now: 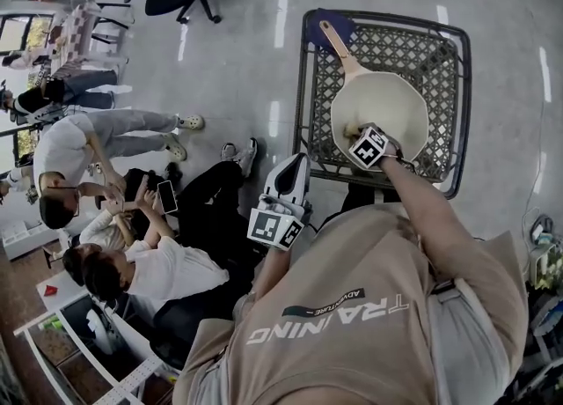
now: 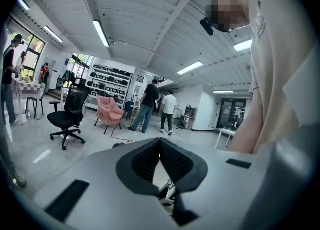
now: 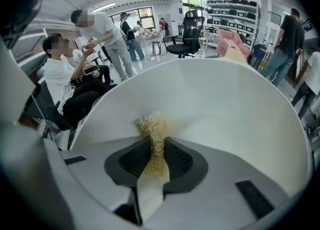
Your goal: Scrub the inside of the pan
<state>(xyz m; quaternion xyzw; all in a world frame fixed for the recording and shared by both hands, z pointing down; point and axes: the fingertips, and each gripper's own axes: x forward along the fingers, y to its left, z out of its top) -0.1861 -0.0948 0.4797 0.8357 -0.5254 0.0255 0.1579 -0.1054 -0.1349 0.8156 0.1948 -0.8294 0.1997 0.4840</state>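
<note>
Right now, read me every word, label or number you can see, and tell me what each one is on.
"TRAINING": large print on the person's beige shirt, upside down in the head view.
"ADVENTURE": small print beside it, barely legible.
The marker cubes: patterns only, no letters.
The pan: no print.

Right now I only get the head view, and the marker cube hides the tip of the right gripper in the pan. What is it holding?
Observer: The right gripper view shows the right gripper shut on a straw-coloured scrubber, with the tuft at the pale inner wall of the pan.
Operator: And the other one?
Observer: The left gripper has its jaws together, with nothing between them.
Operator: What is it aimed at?
Observer: It points out across the room, toward a pink chair. No pan shows in its view.
</note>
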